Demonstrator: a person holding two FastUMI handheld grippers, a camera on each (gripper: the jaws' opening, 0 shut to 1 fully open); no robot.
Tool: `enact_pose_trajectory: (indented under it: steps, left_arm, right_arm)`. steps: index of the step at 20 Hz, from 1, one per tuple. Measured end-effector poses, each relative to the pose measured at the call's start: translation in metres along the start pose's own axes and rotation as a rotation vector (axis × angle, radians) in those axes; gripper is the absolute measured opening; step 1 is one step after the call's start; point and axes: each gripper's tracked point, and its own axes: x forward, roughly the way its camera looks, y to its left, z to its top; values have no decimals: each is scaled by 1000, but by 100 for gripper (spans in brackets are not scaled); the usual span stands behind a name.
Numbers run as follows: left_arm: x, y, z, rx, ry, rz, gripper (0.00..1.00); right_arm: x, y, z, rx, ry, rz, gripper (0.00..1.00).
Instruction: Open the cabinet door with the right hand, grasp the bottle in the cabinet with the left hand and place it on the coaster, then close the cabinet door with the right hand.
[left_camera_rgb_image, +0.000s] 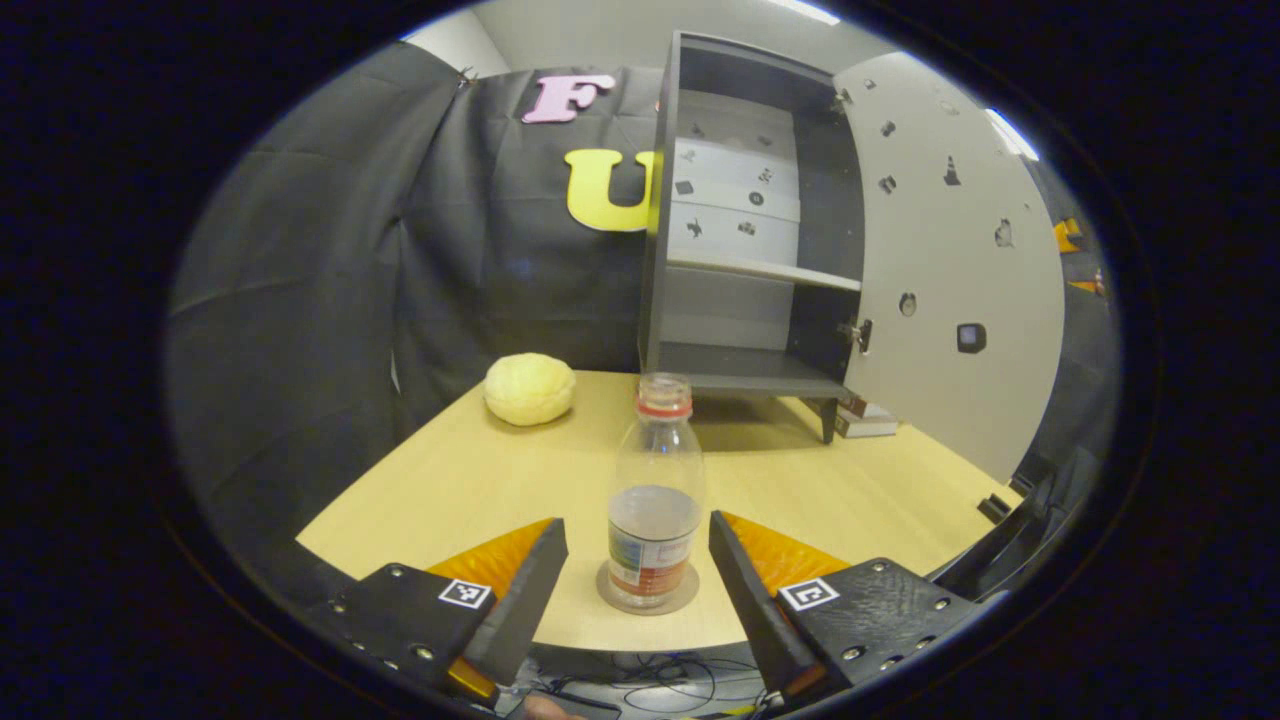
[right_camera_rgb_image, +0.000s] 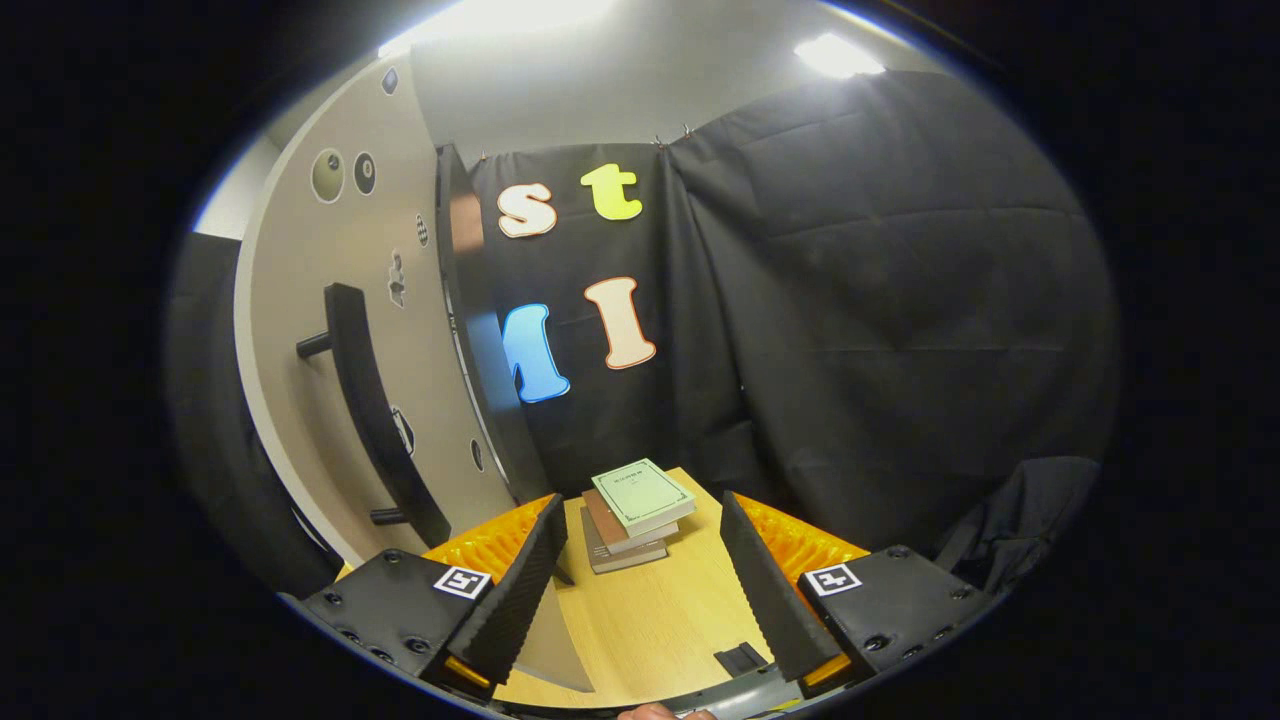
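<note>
- In the left gripper view, a pale yellow round object (left_camera_rgb_image: 529, 388) is seen on the wooden table (left_camera_rgb_image: 450, 480), left of the cabinet (left_camera_rgb_image: 750, 250).
- The bottle (left_camera_rgb_image: 655, 495) is stood upright on the coaster (left_camera_rgb_image: 648, 600), between the spread fingers of the left gripper (left_camera_rgb_image: 638, 570) — neither finger is touching it.
- The cabinet door (left_camera_rgb_image: 950, 270) is swung wide open at the right; the shelves are seen bare.
- In the right gripper view, the door's handle (right_camera_rgb_image: 370, 410) is seen at the left — the right gripper (right_camera_rgb_image: 642, 560) is held open, apart from it.
- A stack of books (right_camera_rgb_image: 632, 512) is seen on the table beyond its fingers.
</note>
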Motion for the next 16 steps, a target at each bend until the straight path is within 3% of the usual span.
enact_pose_trajectory:
  steps: [5,6,7,11,12,14,16]
  left_arm:
    - [-48,-8,102,32,-99,93,86]
    - [-54,-13,119,26,-107,101,88]
    - [-58,-20,131,4,-92,101,86]
    - [-61,-57,184,-115,-84,88,87]
    - [-63,-64,201,-122,-105,82,86]
    - [-64,-78,221,-123,-111,76,88]
    - [-70,-85,233,-121,-122,85,87]
  right_arm:
    - [18,-4,17,35,10,44,98]
    - [20,-3,22,34,7,60,93]
    - [25,1,26,31,7,83,98]
    - [29,14,35,-7,12,171,98]
    - [29,17,40,-22,-1,192,93]
    - [31,35,46,-49,-5,261,98]
    - [29,51,52,-83,-16,337,93]
